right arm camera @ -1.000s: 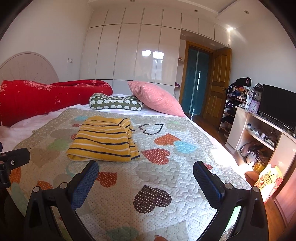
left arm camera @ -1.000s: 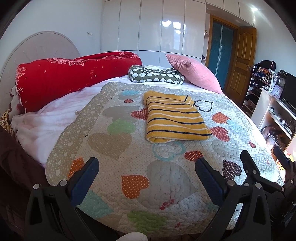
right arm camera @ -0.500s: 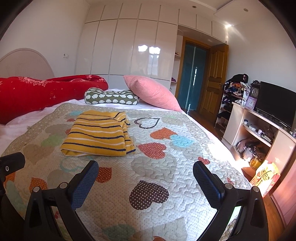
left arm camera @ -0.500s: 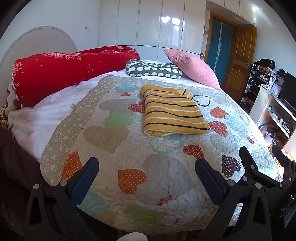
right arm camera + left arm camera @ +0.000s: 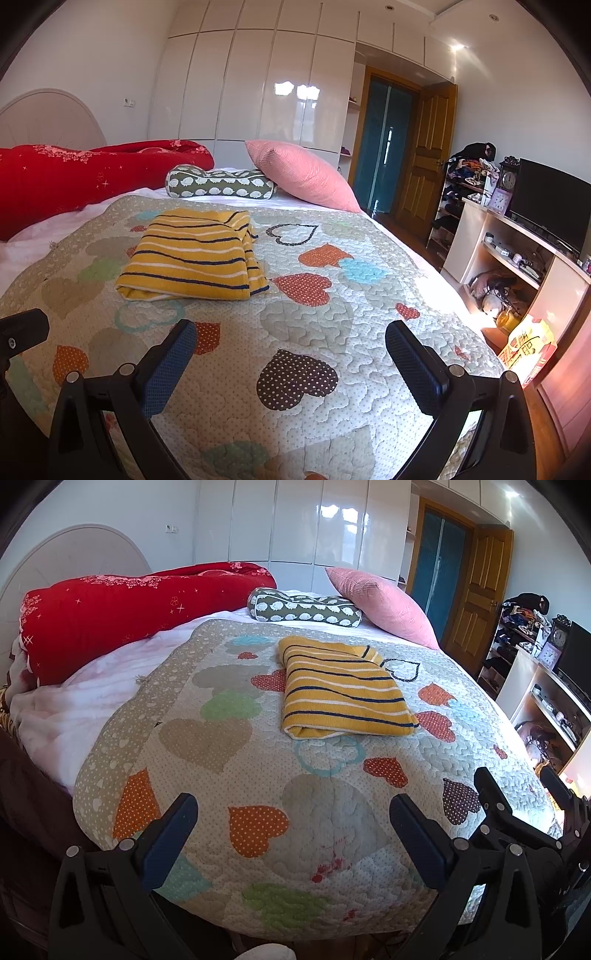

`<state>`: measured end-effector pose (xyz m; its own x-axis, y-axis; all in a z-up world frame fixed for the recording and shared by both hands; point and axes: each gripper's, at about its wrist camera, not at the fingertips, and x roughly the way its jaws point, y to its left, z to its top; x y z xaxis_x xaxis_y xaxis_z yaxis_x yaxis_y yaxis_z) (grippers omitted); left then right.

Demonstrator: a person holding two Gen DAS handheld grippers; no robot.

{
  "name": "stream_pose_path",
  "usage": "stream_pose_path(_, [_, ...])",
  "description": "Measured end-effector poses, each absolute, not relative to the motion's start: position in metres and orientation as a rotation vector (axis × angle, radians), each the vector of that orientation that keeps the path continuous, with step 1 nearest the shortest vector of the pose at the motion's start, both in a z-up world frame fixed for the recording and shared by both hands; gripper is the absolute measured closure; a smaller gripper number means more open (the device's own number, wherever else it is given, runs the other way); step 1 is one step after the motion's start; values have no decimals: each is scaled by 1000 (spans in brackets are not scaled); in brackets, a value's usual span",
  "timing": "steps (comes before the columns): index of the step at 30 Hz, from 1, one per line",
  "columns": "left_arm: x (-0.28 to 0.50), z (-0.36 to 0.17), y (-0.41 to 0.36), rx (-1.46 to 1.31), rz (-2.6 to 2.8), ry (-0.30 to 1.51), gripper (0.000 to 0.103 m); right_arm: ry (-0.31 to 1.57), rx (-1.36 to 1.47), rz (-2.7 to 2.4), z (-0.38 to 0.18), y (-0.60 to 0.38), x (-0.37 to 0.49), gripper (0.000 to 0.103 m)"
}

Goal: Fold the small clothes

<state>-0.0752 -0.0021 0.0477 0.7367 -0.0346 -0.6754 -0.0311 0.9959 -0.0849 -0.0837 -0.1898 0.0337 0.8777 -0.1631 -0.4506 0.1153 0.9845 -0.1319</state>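
A folded yellow sweater (image 5: pixel 341 694) with navy and white stripes lies on the heart-patterned quilt (image 5: pixel 229 760) in the middle of the bed. It also shows in the right wrist view (image 5: pixel 195 258). My left gripper (image 5: pixel 293 814) is open and empty, held back over the near edge of the bed, well short of the sweater. My right gripper (image 5: pixel 290 338) is open and empty, to the right of the left one and also short of the sweater. The right gripper shows at the right edge of the left wrist view (image 5: pixel 517 786).
A red duvet (image 5: pixel 129 616), a green patterned bolster (image 5: pixel 303 607) and a pink pillow (image 5: pixel 384 602) lie at the head of the bed. A white TV cabinet (image 5: pixel 517 258) with a television (image 5: pixel 550 206) stands to the right. A wooden door (image 5: pixel 424 155) is behind.
Both grippers have drawn back and lower from the sweater, toward the near edge of the bed. The sweater has not moved. Both jaws stay open.
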Motion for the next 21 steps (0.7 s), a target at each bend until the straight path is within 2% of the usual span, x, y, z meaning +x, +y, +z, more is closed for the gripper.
stream_pose_path(21, [-70,33,0,-130,-12,795,0,453,-172,-91,29,-172,-88,0])
